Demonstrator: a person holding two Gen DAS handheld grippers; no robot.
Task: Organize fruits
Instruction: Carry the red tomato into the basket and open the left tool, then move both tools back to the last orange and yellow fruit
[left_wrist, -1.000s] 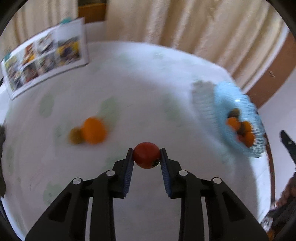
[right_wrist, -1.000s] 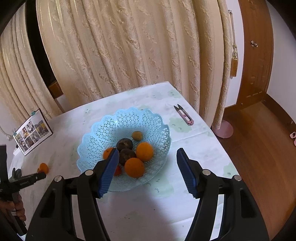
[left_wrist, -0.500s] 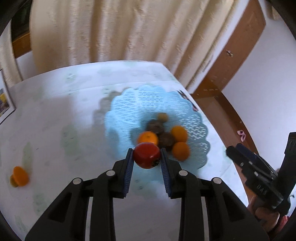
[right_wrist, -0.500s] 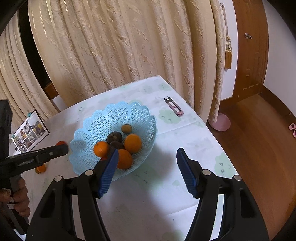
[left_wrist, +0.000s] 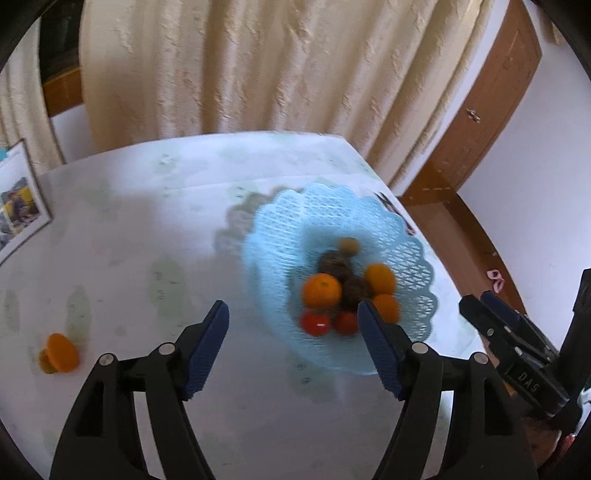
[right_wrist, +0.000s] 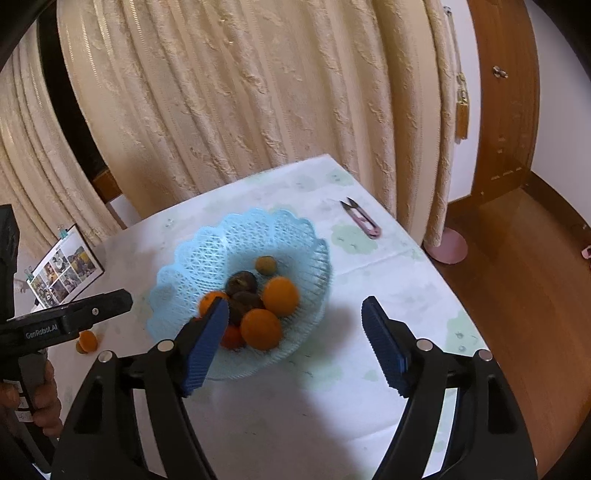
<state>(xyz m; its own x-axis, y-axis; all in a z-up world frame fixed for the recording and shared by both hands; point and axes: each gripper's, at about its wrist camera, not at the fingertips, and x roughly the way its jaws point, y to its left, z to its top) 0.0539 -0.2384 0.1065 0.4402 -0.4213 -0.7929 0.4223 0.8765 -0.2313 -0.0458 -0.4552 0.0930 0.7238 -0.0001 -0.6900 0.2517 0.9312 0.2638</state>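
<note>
A light blue lattice basket on the white table holds oranges, dark fruits, a small brownish fruit and two red tomatoes. My left gripper is open and empty, just in front of the basket's near left rim. My right gripper is open and empty above the basket's near side. An orange with a small fruit beside it lies on the table at the left.
A photo frame stands at the table's back left. Pink thread snips lie right of the basket near the curtain. The table's right edge drops to a wooden floor.
My left gripper has opened and let go of the red tomato, which now lies in the basket's near side. The right gripper has shifted slightly closer to the basket.
</note>
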